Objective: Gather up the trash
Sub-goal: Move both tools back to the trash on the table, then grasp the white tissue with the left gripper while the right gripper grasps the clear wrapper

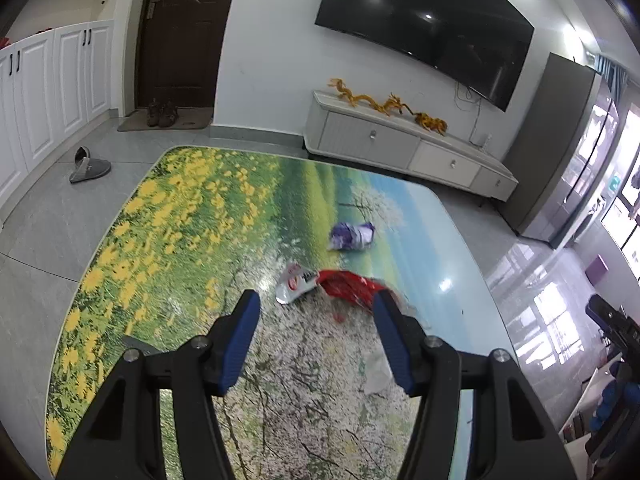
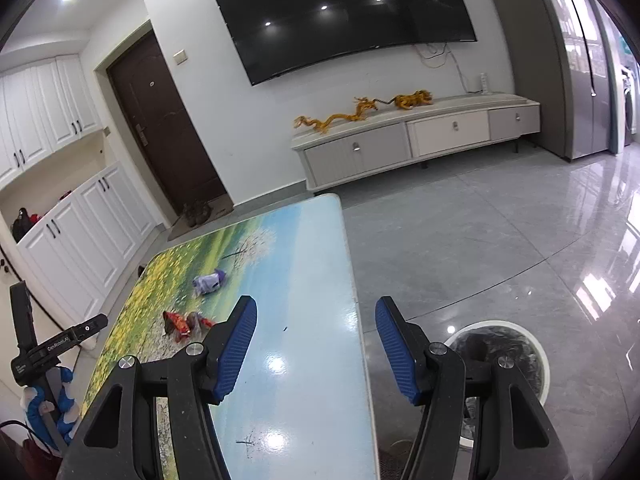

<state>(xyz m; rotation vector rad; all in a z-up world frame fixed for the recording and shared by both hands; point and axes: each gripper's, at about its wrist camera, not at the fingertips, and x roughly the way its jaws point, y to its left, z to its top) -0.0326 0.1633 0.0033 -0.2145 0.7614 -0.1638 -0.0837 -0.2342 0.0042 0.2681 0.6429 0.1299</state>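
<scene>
Lying just ahead of the left gripper point(image 1: 316, 312), slightly right of its centre line: red wrapper point(image 1: 350, 286), crinkled foil, long axis crosswise; white packet point(image 1: 294, 288) touching its left end. Purple wrapper point(image 1: 352, 236), crumpled, farther on the glossy printed table point(image 1: 180, 220). Left gripper nearer, wide open, empty. Right gripper point(image 2: 316, 316) likewise open, empty, beside the lined bin point(image 2: 536, 352) on the floor.

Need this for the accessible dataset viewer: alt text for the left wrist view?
Open left gripper above a table with a flower-meadow print, its jaws apart and empty, aimed at a red wrapper and a white wrapper. A purple wrapper lies farther off; TV and cabinet behind.
</scene>
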